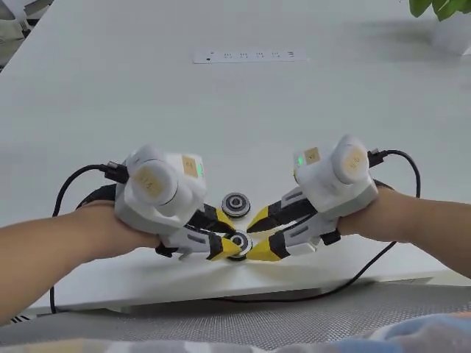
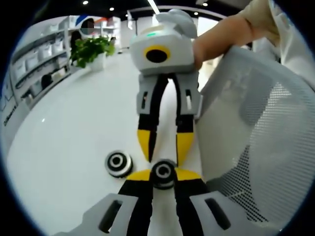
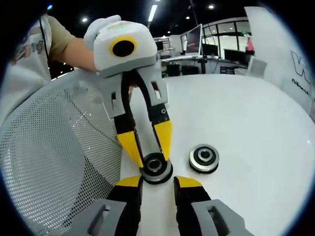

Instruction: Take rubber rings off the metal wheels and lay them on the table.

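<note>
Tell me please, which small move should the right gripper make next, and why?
Probably ease the right gripper forward and close it on the rubber ring. The left gripper clamps the metal wheel, and the right jaws stand open just short of it; the ring is not yet off.

Left gripper [image 1: 227, 234]: held low, jaws closed on a metal wheel [image 2: 164, 173]. Right gripper [image 1: 261, 235]: faced it tip to tip, jaws stood apart.
</note>
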